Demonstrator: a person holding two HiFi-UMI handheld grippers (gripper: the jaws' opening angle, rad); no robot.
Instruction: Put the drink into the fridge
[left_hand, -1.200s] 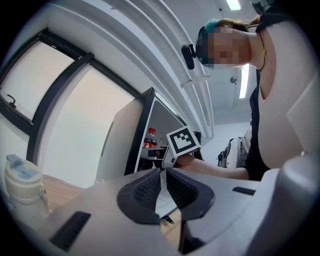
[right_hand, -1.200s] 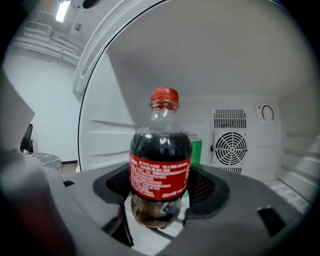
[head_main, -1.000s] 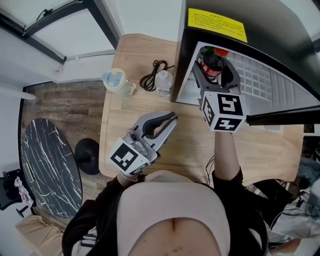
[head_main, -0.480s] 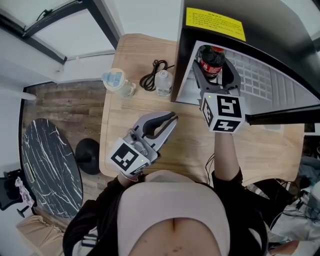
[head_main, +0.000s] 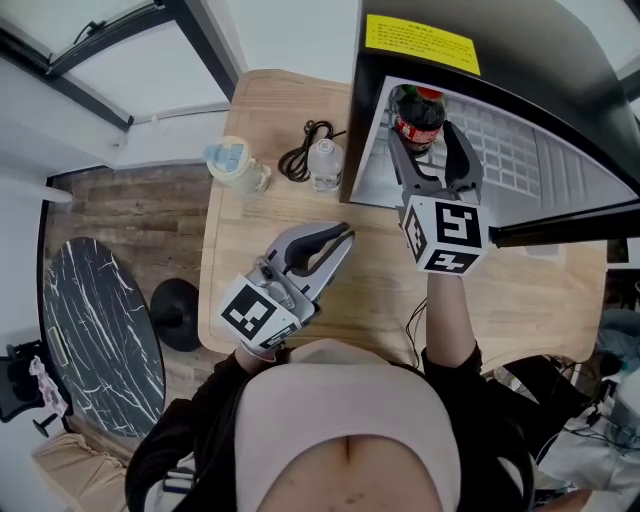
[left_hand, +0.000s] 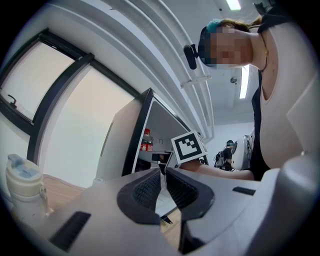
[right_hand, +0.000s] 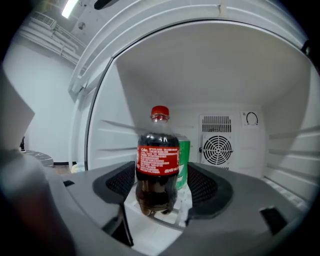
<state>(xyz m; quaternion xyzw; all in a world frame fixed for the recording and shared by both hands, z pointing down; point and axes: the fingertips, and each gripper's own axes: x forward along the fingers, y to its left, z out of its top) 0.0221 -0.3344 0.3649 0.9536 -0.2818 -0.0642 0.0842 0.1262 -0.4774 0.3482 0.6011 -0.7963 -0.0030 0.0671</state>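
Two claws differ: the left claw (head_main: 343, 236) idles above the table (head_main: 262, 110), jaws almost together on nothing, near a lidded cup (head_main: 236, 165), a small clear bottle (head_main: 325, 165) and a black cable (head_main: 305, 150). Farther on, the right claw (right_hand: 162, 187) has spread wide and backed off the cola bottle (right_hand: 157, 160), which now stands free inside the fridge (right_hand: 240, 75) before a green can (right_hand: 184, 155). Placement looks done, and nothing seems to block the withdrawal.

This looks like an office or lab workroom rather than a home. Long ceiling strip lights (left_hand: 244, 82) and bare white overhead pipes (left_hand: 165, 55) run above tall dark-framed windows (left_hand: 30, 80). A small black fridge (head_main: 560, 70) sits on a light wooden table (head_main: 260, 250), with a round black marble-patterned table (head_main: 95, 330) beside it on the wood-plank floor (head_main: 130, 205).
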